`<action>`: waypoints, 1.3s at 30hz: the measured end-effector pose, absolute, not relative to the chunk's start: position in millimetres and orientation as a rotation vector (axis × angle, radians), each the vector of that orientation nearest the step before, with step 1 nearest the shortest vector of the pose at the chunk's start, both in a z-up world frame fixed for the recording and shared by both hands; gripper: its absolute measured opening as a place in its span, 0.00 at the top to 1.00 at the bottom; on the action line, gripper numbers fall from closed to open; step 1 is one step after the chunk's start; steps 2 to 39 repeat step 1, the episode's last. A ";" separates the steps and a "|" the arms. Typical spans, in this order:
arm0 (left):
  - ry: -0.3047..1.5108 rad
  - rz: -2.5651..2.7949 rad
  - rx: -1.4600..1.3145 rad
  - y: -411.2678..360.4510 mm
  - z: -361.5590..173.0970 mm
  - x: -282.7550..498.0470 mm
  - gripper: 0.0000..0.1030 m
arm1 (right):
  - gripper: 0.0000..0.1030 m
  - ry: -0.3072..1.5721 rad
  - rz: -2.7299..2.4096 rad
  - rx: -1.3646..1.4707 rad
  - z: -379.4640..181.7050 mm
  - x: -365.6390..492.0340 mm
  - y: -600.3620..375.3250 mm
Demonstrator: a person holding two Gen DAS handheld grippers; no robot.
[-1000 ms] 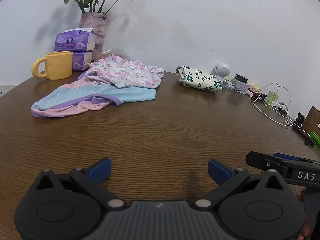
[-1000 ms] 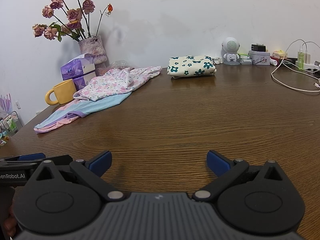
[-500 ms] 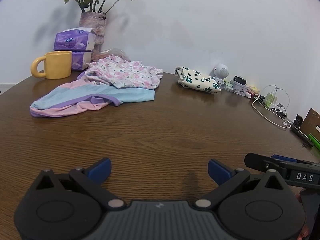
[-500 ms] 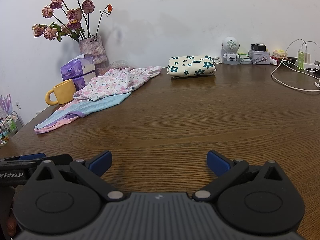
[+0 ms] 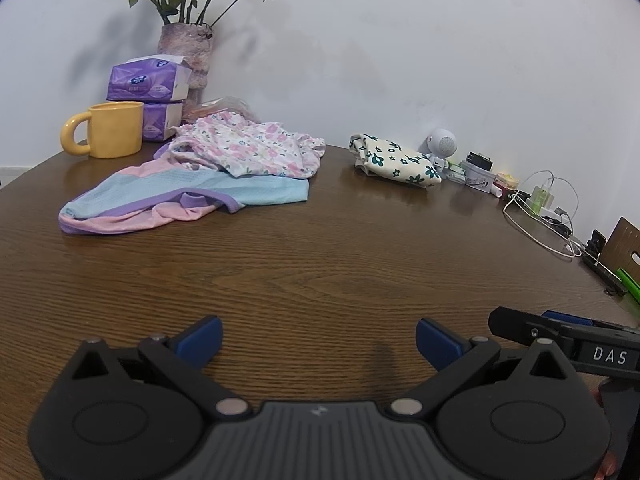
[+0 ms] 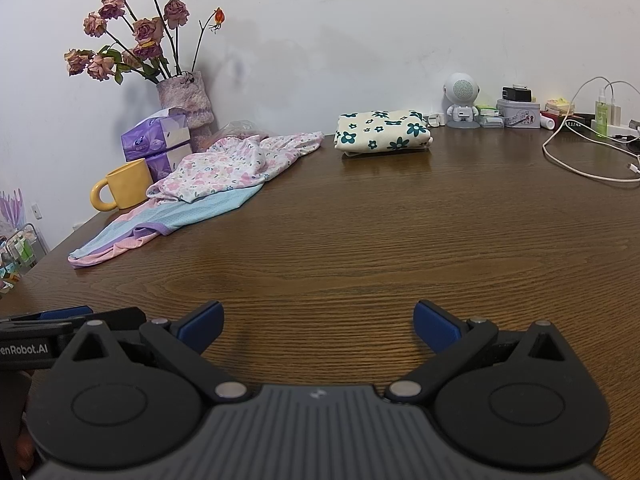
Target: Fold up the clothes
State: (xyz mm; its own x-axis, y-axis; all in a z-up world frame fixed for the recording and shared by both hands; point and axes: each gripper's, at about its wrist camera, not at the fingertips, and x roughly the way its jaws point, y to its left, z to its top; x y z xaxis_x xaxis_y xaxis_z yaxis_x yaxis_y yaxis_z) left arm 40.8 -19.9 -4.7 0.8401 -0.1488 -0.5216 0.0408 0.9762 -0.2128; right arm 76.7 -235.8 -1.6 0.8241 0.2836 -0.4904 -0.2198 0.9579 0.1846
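Note:
A crumpled floral garment (image 5: 248, 152) (image 6: 224, 164) lies on top of a blue, pink and purple garment (image 5: 176, 200) (image 6: 160, 224) at the far left of the brown wooden table (image 5: 320, 264). A folded cream cloth with dark green flowers (image 5: 396, 160) (image 6: 382, 132) sits near the wall. My left gripper (image 5: 318, 340) is open over bare wood, well short of the clothes. My right gripper (image 6: 318, 326) is open too, low over the table with nothing between its blue pads. Each gripper shows at the edge of the other's view.
A yellow mug (image 5: 110, 130), purple tissue packs (image 5: 148, 80) and a vase of dried roses (image 6: 186, 104) stand behind the clothes. A small white robot figure (image 6: 462, 98), boxes and white cables (image 6: 584, 160) line the back right. Bare wood lies between the grippers and the clothes.
The left wrist view has shifted slightly, so the clothes sit a little lower and further left in it. The right gripper and the clothes have not moved.

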 end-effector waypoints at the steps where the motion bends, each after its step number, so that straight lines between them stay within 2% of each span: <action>1: 0.566 -0.101 -0.196 -20.0 -4.6 40.8 0.00 | 0.00 0.540 0.268 0.122 -1.6 76.9 -235.9; 39: 0.566 -0.101 -0.196 -20.0 -4.6 40.8 0.00 | 0.00 0.540 0.268 0.122 -1.6 76.9 -235.9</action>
